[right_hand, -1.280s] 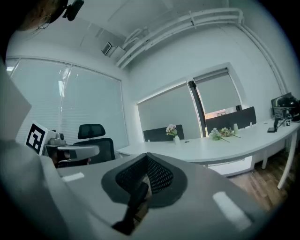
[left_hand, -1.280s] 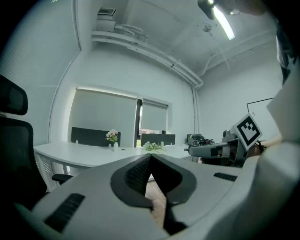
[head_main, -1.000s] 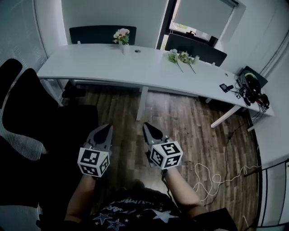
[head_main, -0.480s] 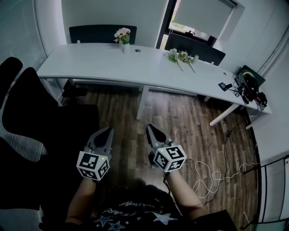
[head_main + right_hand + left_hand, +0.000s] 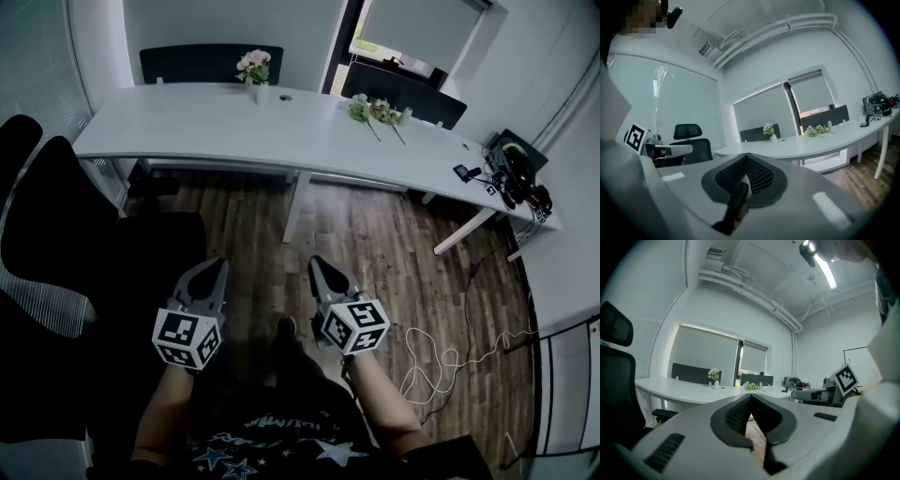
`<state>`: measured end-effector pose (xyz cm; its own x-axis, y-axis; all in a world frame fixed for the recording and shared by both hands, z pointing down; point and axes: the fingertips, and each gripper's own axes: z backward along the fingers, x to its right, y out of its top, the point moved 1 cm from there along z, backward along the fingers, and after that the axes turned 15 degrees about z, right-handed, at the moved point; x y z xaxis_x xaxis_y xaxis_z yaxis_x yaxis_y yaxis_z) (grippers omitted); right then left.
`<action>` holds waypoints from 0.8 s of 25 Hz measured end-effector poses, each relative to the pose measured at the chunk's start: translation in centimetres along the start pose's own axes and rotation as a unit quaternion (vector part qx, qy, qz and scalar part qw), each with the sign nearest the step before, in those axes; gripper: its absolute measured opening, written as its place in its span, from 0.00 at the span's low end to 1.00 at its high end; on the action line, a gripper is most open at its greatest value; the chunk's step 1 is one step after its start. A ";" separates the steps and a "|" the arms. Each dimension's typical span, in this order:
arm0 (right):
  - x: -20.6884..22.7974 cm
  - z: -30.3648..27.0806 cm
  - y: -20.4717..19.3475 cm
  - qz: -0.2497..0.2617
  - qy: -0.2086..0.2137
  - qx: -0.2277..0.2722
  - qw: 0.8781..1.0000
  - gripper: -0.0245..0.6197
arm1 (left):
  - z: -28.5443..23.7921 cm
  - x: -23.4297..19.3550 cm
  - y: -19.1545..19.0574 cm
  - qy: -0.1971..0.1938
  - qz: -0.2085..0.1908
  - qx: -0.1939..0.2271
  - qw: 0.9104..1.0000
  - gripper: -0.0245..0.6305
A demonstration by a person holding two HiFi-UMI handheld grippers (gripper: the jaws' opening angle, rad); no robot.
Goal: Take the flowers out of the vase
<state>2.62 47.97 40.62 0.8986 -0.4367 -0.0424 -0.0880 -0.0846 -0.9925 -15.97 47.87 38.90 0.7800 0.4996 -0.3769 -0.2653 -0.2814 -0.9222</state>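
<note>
Grippers: two. The left gripper [image 5: 212, 274] and right gripper [image 5: 322, 272] both have their jaws pressed together on nothing and are held low over the lap.
Vase: one small white vase [image 5: 262, 92] at the far edge of the long white desk [image 5: 187, 131], well apart from both grippers.
Flowers: one pink bunch [image 5: 253, 64] stands in the vase. A second, loose lot [image 5: 375, 111] lies on the desk to its right, its stems too small to count.
Risk, vase: it looks light, so a one-handed pull on the stems would likely lift or tip it.
Risk, floor: one looped cable [image 5: 450, 361] could snag a foot on the approach.
</note>
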 end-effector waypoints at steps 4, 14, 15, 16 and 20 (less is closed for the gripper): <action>0.7 -1.4 -0.2 -0.004 0.001 0.004 1.000 0.04 | -0.9 -0.9 -0.2 0.007 0.002 -0.004 1.000 0.05; 5.2 -7.4 -0.7 -0.021 0.007 0.008 1.000 0.04 | -7.1 -2.8 0.6 0.017 -0.006 -0.007 1.000 0.05; 5.9 -8.0 -0.8 -0.022 0.007 0.008 1.000 0.04 | -7.9 -3.0 0.7 0.018 -0.007 -0.008 1.000 0.05; 6.5 -8.7 -0.8 -0.023 0.007 0.008 1.000 0.04 | -8.7 -3.3 0.8 0.019 -0.008 -0.008 1.000 0.05; 8.9 -11.2 -0.7 -0.028 0.008 0.007 1.000 0.04 | -11.7 -4.4 1.4 0.032 -0.011 -0.009 0.999 0.05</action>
<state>5.87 34.15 42.24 0.8952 -0.4453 0.0157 -0.0305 -0.0965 -0.9949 -13.14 35.70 40.25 0.8197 0.4531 -0.3503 -0.2379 -0.2869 -0.9279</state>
